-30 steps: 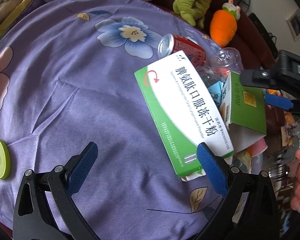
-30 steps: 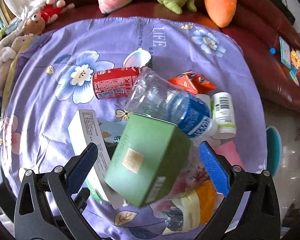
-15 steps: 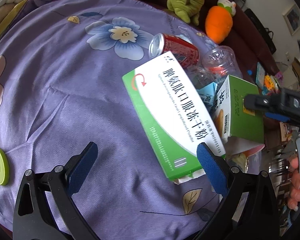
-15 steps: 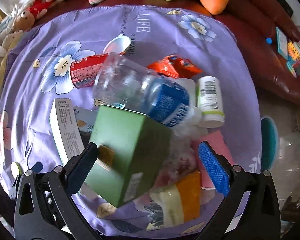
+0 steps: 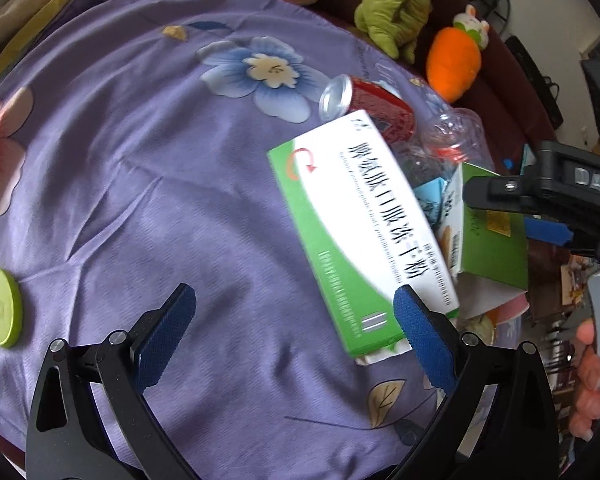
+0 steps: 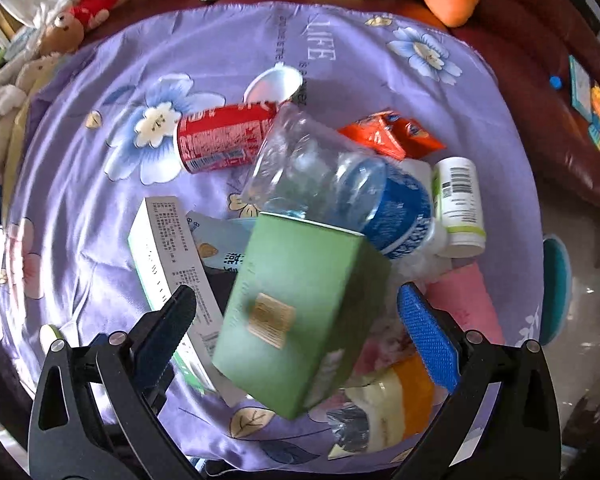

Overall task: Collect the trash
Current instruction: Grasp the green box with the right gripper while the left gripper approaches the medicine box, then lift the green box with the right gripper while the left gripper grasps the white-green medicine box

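Your trash sits in one heap on the purple flowered cloth (image 5: 148, 168) — a plain green box (image 6: 300, 320) on top, a long green-and-white box (image 5: 364, 224) beside it, and a red can (image 6: 224, 140) and clear bottle (image 6: 332, 184) behind the green box. Your left gripper (image 5: 296, 332) is spread wide and holds nothing; one pad is near the long box's end. Your right gripper (image 6: 298, 328) is wide open too — the green box shows between its pads, not gripped. Left of the long box the cloth is mostly bare. Soft toys line a dark red sofa (image 6: 540, 80) behind.

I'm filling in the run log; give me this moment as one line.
left gripper: open, empty | right gripper: open, around green box | medicine box: on purple cloth
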A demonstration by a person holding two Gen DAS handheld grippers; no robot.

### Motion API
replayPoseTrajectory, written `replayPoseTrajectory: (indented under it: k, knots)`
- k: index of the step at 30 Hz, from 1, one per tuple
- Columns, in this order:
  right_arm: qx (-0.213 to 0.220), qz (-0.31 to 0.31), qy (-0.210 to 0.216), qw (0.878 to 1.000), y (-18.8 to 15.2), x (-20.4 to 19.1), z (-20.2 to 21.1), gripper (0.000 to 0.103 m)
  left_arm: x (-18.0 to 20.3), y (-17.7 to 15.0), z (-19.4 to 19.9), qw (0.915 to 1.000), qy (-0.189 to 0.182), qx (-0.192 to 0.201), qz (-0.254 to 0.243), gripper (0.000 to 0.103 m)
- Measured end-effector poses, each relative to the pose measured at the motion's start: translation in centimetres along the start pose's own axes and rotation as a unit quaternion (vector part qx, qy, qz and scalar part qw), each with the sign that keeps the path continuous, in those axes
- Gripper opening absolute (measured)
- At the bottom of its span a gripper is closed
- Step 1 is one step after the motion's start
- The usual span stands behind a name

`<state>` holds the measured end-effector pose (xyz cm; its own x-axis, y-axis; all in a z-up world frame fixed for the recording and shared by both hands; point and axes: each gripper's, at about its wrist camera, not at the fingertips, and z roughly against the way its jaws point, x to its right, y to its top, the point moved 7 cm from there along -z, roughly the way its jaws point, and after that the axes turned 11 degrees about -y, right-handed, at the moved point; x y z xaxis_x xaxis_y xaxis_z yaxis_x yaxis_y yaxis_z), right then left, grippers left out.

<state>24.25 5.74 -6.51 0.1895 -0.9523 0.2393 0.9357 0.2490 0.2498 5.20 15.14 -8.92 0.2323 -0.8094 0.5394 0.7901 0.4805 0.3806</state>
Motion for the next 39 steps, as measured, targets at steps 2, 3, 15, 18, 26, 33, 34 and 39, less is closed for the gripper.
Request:
replayPoseTrajectory:
  k: [2, 3, 15, 18, 26, 33, 34, 39]
  knots:
    - [-0.003, 0.013, -0.027, 1.0, -0.1, -0.4, -0.9, 0.097, -0.3, 0.0, 0.2, 1.0, 0.0, 0.001, 0.003, 0.099]
    - [-0.007, 0.015, -0.037, 0.999, -0.2, -0.3, -1.4, 0.097, -0.3, 0.0, 0.3, 1.0, 0.0, 0.001, 0.003, 0.099]
    - [0.014, -0.007, 0.049, 0.999, -1.9, 4.4, 0.4, 0.061, 1.6, 0.5, -0.5, 0.9999, -0.01, -0.007, -0.005, 0.099]
    - [0.028, -0.016, 0.08, 0.996, -1.6, 5.1, 1.3, 0.06, 2.7, 0.7, -1.1, 0.9999, -0.007, -0.015, -0.004, 0.099]
    - [0.052, -0.041, 0.133, 0.989, -1.9, 7.9, 2.2, 0.06, 5.6, 2.1, -3.8, 0.9993, 0.025, -0.026, -0.012, 0.099]
    - [0.057, -0.036, 0.159, 0.985, -2.6, 9.2, 1.9, 0.06, 3.4, 2.0, -5.6, 0.9966, 0.06, -0.043, 0.034, 0.099]
    - [0.056, -0.035, 0.164, 0.984, -2.7, 9.2, 1.7, 0.06, 2.9, 1.7, -5.7, 0.9965, 0.056, -0.044, 0.044, 0.099]
    - [0.058, -0.026, 0.18, 0.982, -2.8, 9.2, 1.2, 0.06, 2.6, 1.1, -5.5, 0.9978, 0.032, -0.035, 0.046, 0.084]
